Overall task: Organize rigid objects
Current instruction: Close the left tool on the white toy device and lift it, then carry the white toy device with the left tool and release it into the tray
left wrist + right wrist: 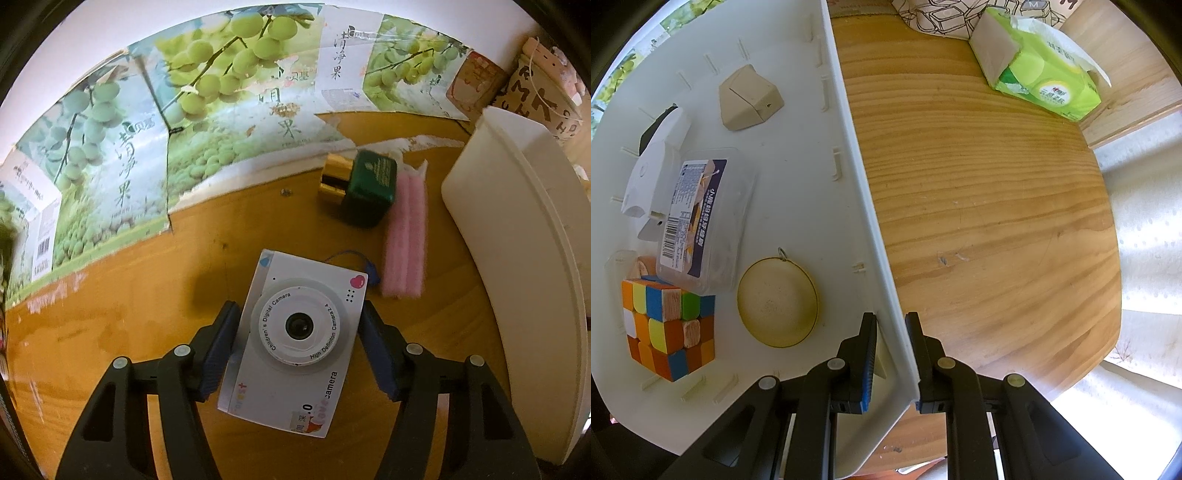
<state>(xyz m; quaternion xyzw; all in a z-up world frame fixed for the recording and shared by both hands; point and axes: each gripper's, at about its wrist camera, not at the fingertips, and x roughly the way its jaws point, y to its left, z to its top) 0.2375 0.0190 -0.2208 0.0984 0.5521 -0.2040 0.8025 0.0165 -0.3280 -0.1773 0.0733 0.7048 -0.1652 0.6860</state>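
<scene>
Rigid objects are getting sorted into the white bin (pixel 798 206), and the job is looking partly done. Nearest, the left gripper (pixel 299 341) is clamping a toy camera (pixel 295 343), still lying on the wooden table (pixel 147 295) just beside the bin; its ring is reading "Children's Digital Camera". The right gripper (pixel 891 356) is pinching the bin's wall. Inside are sitting a puzzle cube (pixel 666 326), a round tin (pixel 777 302) and a barcoded clear box (pixel 701 225). Farther off, a green bottle (pixel 364 186) and pink foam (pixel 404 236) are waiting.
</scene>
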